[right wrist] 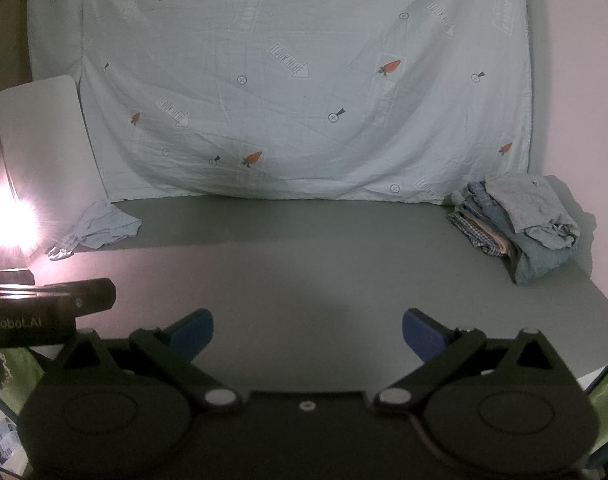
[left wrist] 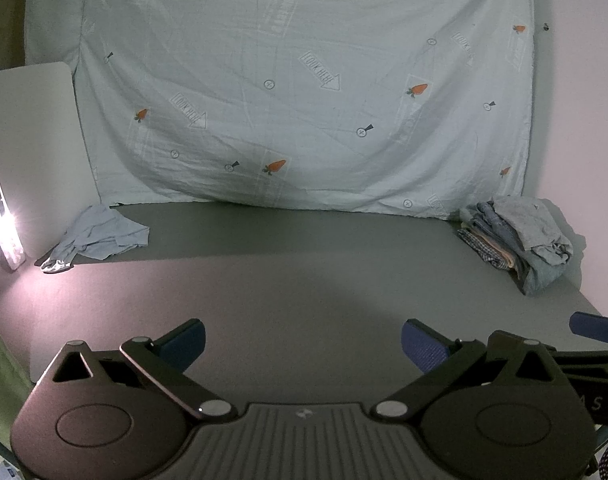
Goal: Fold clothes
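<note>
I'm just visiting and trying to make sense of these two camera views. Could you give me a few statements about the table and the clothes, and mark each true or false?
1. Both grippers hold a garment. False: the left gripper and the right gripper are open and empty.
2. A stack of clothes sits at the table's far right. True.
3. A crumpled light blue garment lies at the far left. True.
4. The hanging sheet is printed with bananas. False: it shows carrots and arrows.
5. Clothes lie across the middle of the table. False: the middle is bare.
</note>
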The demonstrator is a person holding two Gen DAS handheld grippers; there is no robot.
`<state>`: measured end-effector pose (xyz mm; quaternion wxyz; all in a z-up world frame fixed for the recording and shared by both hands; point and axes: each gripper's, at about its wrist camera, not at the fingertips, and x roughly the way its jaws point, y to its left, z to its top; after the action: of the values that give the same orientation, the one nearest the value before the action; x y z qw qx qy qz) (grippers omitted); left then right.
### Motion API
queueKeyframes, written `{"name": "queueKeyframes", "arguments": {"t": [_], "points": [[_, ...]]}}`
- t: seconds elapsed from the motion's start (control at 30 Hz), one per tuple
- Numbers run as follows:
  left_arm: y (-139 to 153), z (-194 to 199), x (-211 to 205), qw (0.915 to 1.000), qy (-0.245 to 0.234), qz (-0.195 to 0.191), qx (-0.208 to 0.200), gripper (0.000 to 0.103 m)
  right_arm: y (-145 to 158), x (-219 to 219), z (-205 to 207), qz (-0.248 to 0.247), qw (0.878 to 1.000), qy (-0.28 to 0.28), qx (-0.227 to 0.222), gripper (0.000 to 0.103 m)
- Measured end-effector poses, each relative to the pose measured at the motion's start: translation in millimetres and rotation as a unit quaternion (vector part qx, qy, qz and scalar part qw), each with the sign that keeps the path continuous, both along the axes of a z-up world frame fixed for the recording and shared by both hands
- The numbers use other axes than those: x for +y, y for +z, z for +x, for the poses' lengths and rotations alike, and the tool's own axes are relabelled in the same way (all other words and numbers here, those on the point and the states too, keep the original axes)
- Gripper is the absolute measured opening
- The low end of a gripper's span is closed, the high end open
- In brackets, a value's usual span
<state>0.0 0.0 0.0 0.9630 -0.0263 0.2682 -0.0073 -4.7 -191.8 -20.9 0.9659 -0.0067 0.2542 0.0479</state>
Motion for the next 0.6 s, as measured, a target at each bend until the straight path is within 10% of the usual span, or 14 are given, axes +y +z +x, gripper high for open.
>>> {"name": "queueKeyframes", "arguments": {"t": [0.6], "points": [[-2.6,-4.7,-4.3,1.0,0.003,0.004,-0.003,0.103,0.7,-2.8,-5.1,0.001,1.0,0.001,0.002,0.102]]}}
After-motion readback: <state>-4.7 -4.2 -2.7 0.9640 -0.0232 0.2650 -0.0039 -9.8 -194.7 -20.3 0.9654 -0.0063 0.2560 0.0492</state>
